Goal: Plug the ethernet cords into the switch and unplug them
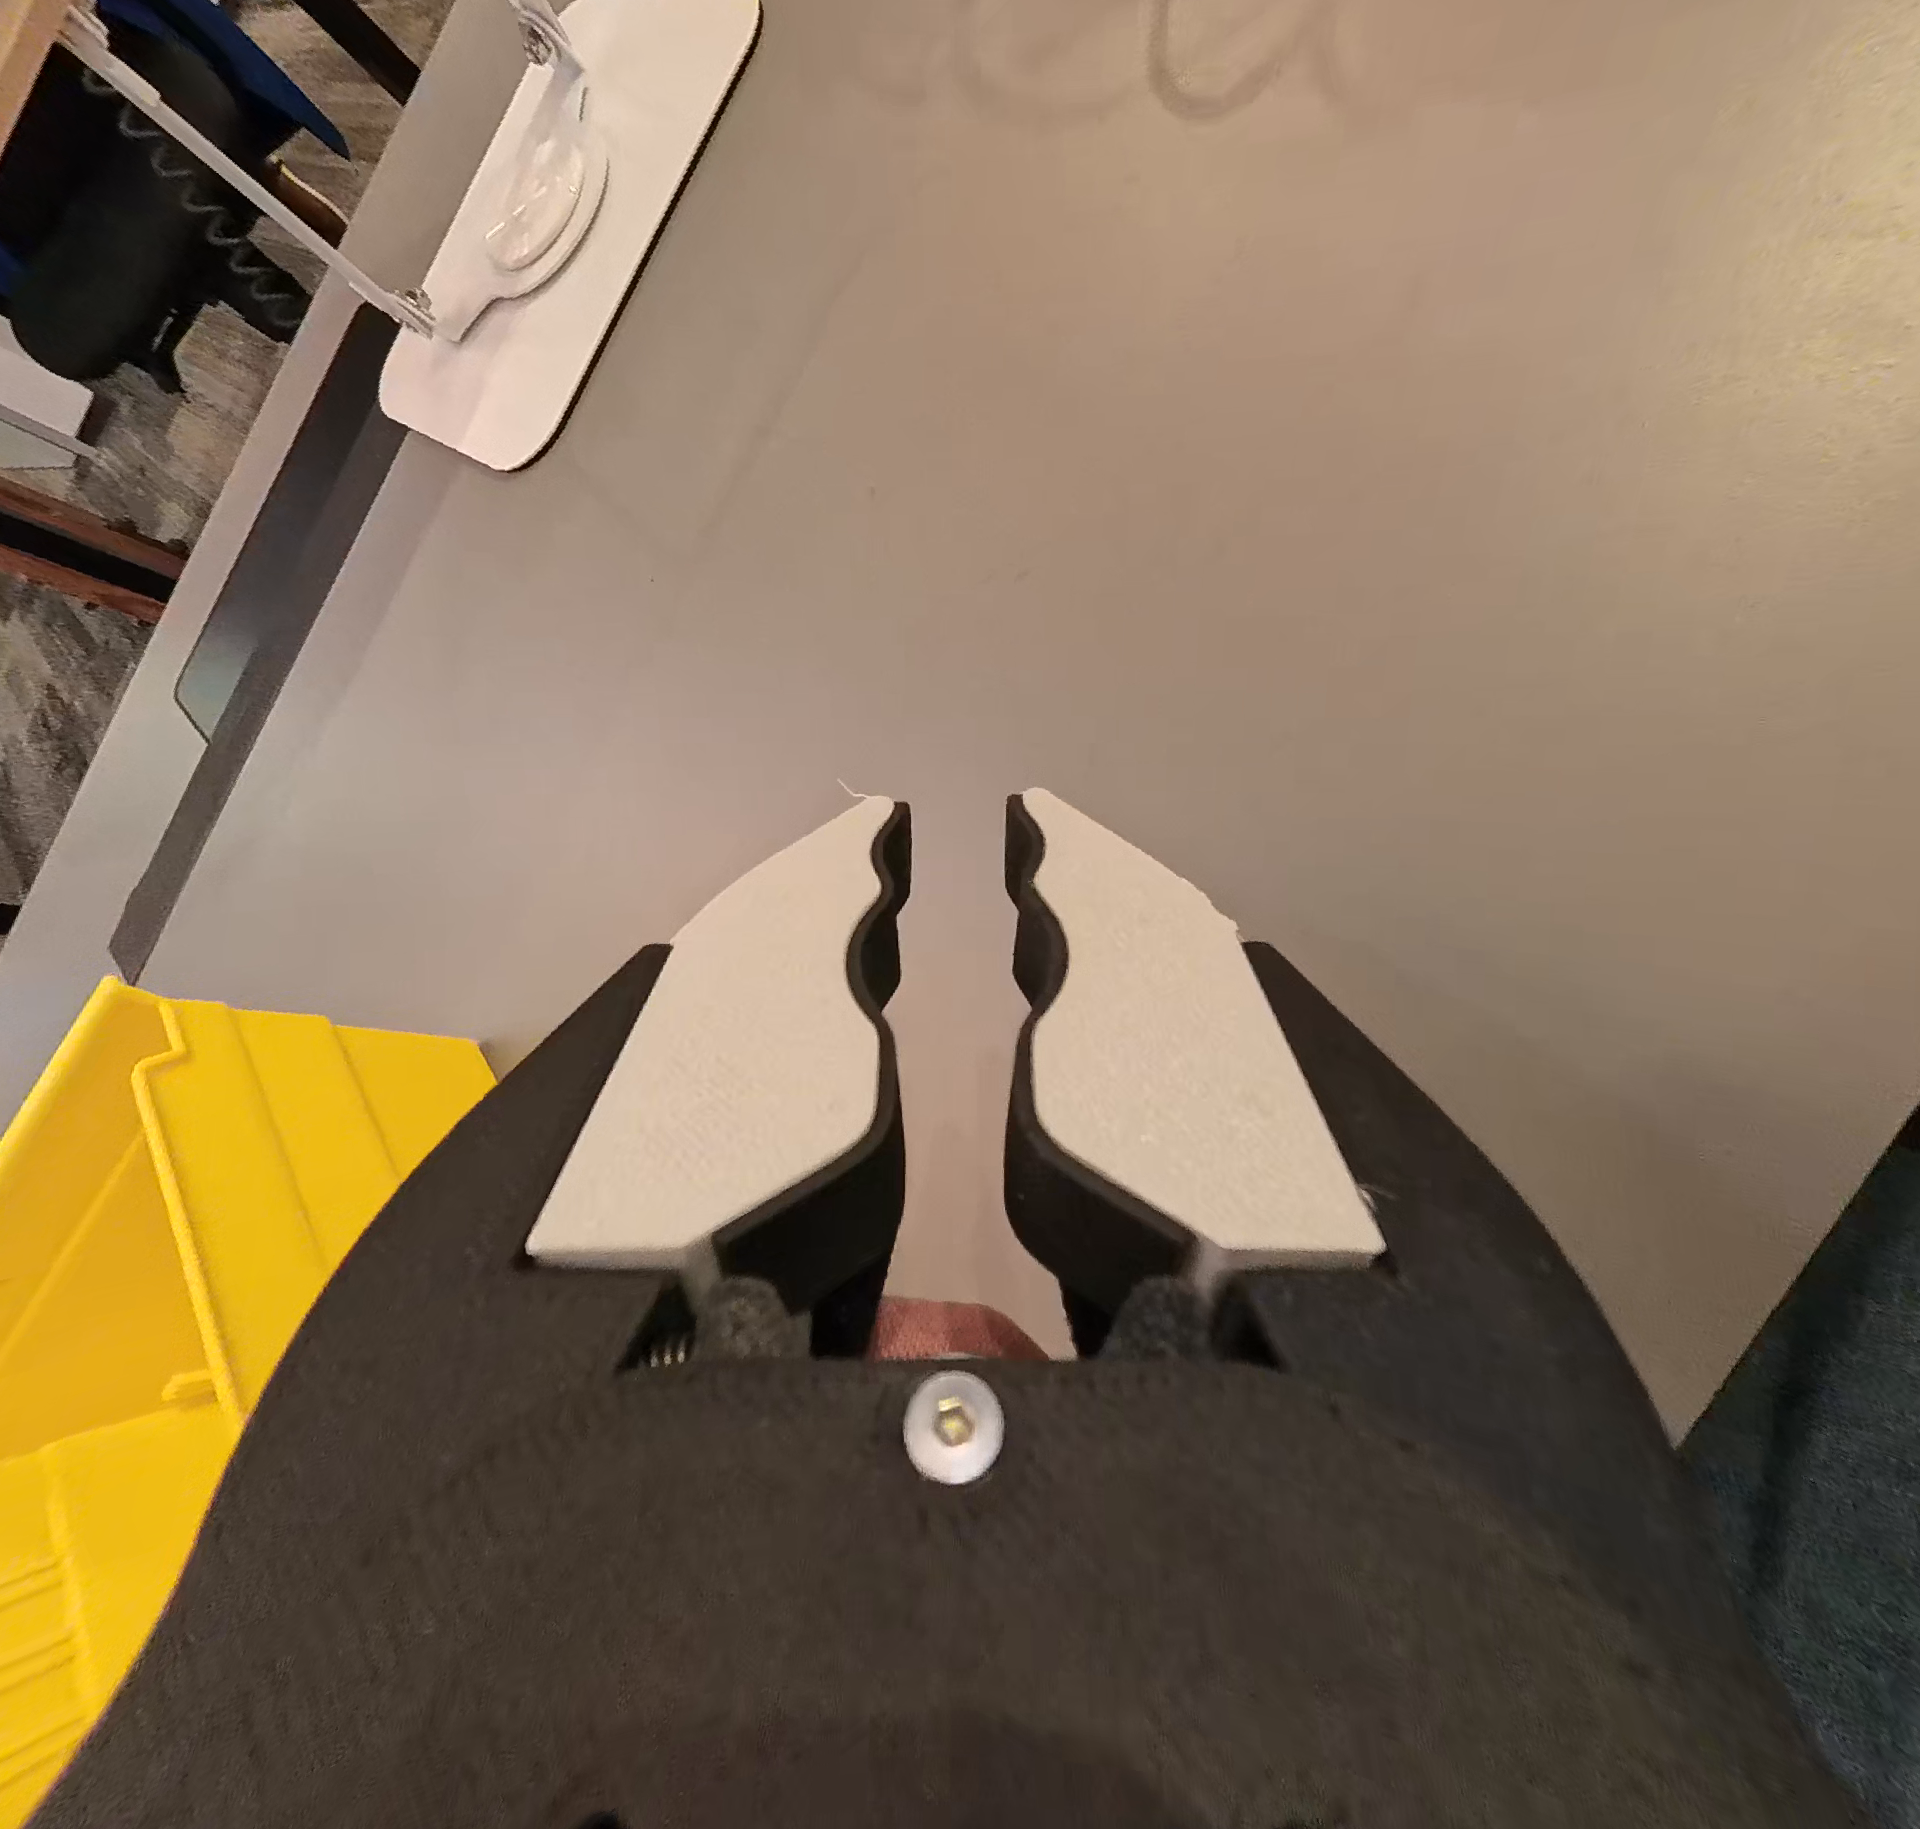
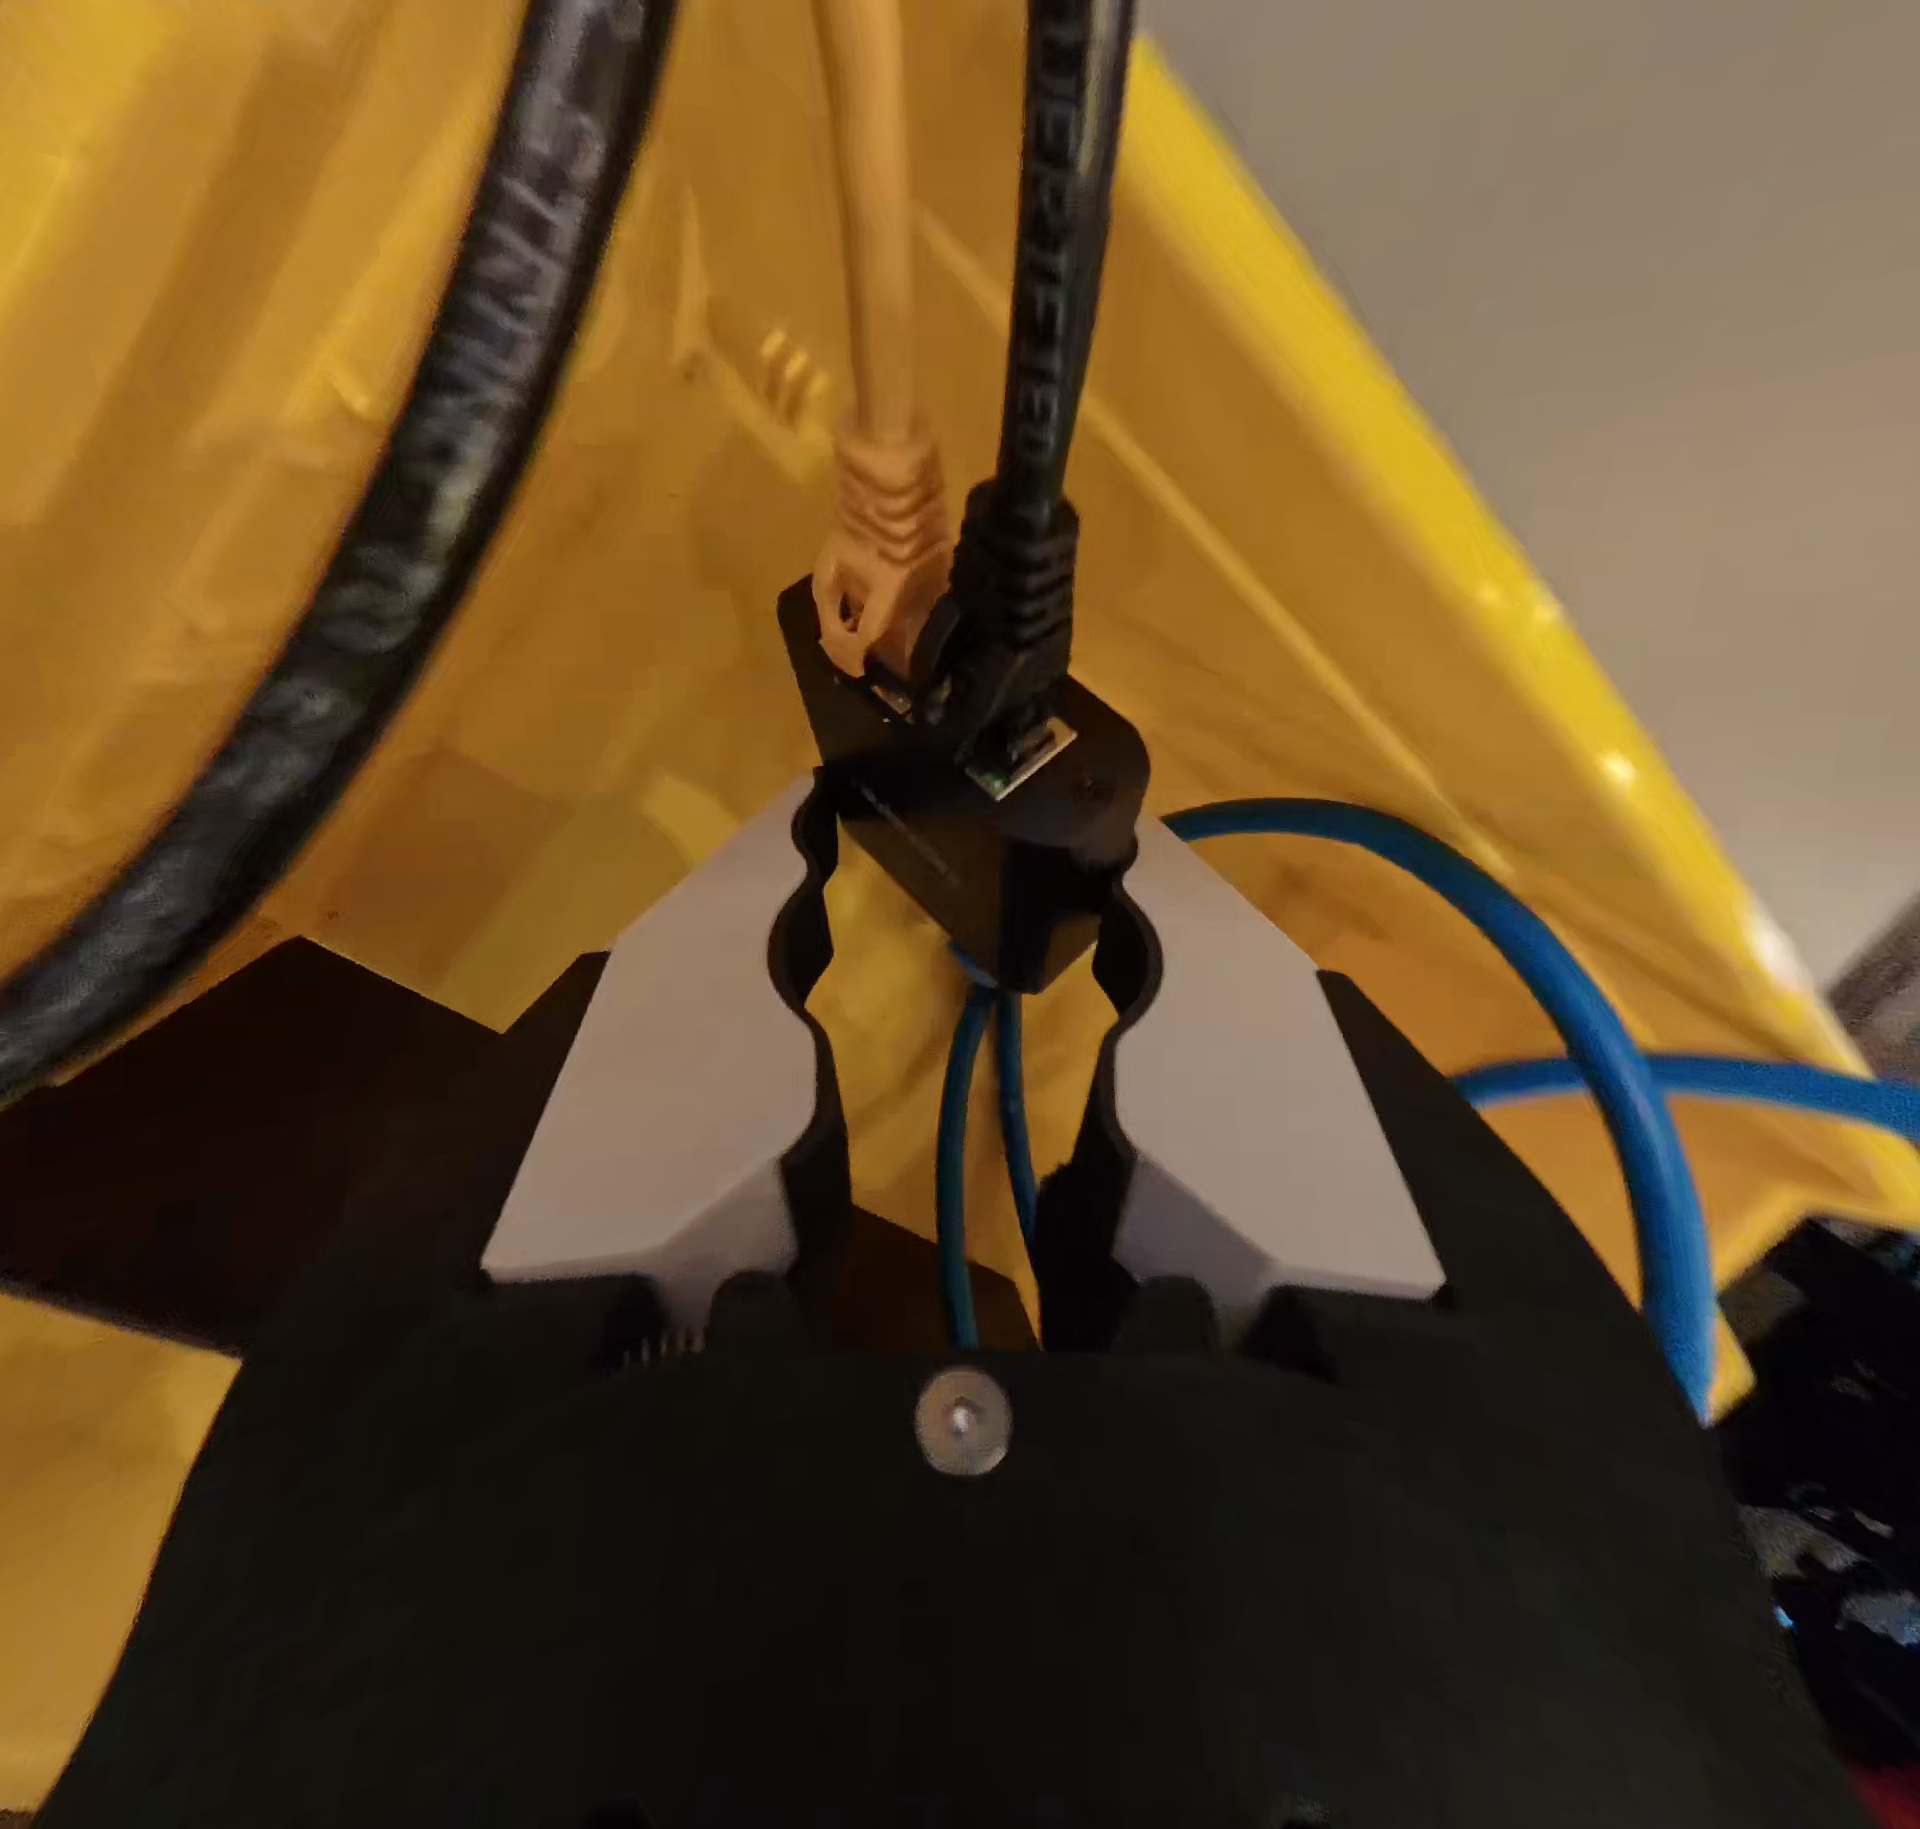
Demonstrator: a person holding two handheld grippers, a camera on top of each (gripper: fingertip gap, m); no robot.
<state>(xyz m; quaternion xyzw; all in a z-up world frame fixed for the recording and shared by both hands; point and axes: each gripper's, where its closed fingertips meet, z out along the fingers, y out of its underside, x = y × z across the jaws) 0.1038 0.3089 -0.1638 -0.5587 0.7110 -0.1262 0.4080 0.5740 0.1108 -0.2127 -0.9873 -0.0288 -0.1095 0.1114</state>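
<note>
In the right wrist view my right gripper (image 2: pixel 971 823) is shut on a small black switch (image 2: pixel 935 844), held above a yellow bin (image 2: pixel 1299 553). A yellow ethernet cord (image 2: pixel 878 345) and a black ethernet cord (image 2: pixel 1049 345) are plugged into its upper face. A blue cord (image 2: pixel 1538 948) loops from under the switch to the right. Another stretch of black cord (image 2: pixel 436 449) arcs on the left. In the left wrist view my left gripper (image 1: pixel 958 813) is slightly open and empty above the grey table (image 1: pixel 1247 532).
A corner of the yellow bin (image 1: pixel 208 1208) shows at lower left in the left wrist view. A white flat base with a clear stand (image 1: pixel 566 221) sits near the table's left edge (image 1: pixel 301 553). A teal cloth (image 1: pixel 1829 1416) lies at lower right. My hands' fingertips stand some 50 centimetres from each other.
</note>
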